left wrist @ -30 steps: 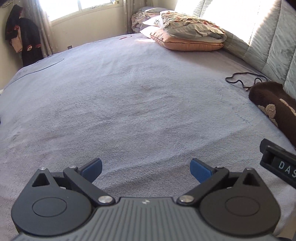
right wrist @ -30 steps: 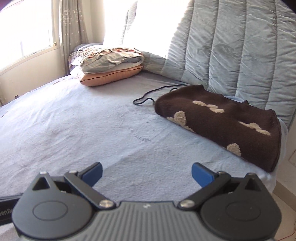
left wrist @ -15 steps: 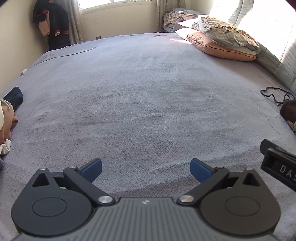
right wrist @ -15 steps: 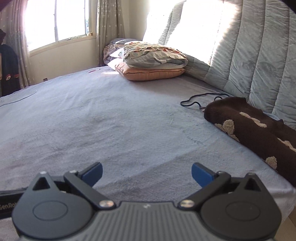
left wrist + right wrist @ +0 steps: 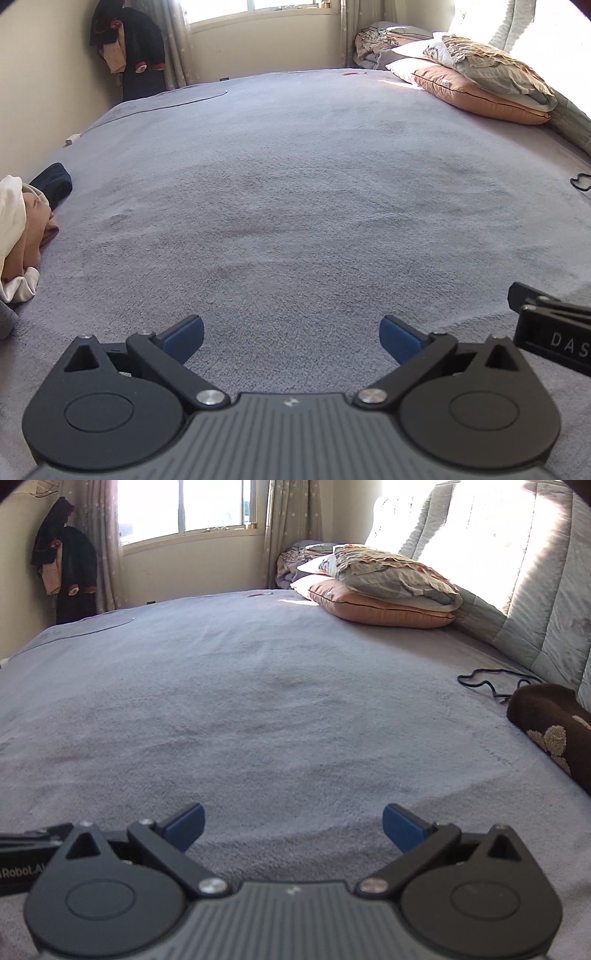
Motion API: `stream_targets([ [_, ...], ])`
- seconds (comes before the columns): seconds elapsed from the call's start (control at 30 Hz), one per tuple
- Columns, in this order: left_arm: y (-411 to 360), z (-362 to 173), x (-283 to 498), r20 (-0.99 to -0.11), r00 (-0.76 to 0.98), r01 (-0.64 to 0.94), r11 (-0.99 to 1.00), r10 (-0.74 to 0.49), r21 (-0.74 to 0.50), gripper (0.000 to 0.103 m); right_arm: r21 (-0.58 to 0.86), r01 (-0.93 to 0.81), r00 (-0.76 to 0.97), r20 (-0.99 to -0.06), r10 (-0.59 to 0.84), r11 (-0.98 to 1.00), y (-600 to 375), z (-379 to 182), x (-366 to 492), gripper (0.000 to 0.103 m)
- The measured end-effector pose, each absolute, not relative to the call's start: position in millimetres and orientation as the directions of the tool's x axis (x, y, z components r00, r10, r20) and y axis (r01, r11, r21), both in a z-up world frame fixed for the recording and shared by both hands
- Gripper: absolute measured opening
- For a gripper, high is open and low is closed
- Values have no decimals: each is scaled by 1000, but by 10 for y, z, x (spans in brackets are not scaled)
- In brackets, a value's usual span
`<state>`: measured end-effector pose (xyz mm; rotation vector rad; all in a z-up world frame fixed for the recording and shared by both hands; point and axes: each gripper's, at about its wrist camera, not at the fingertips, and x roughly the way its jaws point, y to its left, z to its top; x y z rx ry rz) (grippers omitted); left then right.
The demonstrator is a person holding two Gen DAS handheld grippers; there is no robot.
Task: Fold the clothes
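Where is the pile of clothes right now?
In the left wrist view, the pile of clothes lies at the far left edge of the grey bed, beside a dark blue garment. The right wrist view does not show it.

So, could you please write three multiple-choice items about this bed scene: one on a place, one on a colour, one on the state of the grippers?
1. Where does the pile of unfolded clothes lie in the left wrist view?
A. at the left edge of the bed
B. on the pillows
C. between the fingers

2. What colour is the bottom pillow of the stack?
A. green
B. orange
C. white

3. How are the left gripper and right gripper?
A. both shut on cloth
B. one open, one shut
C. both open and empty

Answers: 1 A, the cream and tan heap sits at the far left; 2 B, it is orange under the grey patterned one; 3 C, only the grey bed cover shows between the spread blue pads.
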<state>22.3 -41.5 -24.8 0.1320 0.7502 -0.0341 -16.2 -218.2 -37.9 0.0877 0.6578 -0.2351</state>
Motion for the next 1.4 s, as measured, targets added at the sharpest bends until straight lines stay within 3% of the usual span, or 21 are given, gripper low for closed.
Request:
stream_targets([
  [0.37, -12, -663, 286, -619, 782, 3, 994, 67, 112, 103, 3, 134, 793, -600, -105, 991, -1865, -842, 11, 103],
  [0.5, 111, -825, 223, -600, 798, -15, 998, 46, 56, 103, -2, 127, 802, -589, -104, 992, -1861, -958, -10, 103],
  [1.4, 144, -893, 266, -597, 802, -28, 1000, 28, 8, 103, -43, 131, 799, -586, -131, 990, -1794, -1018, 12, 103],
])
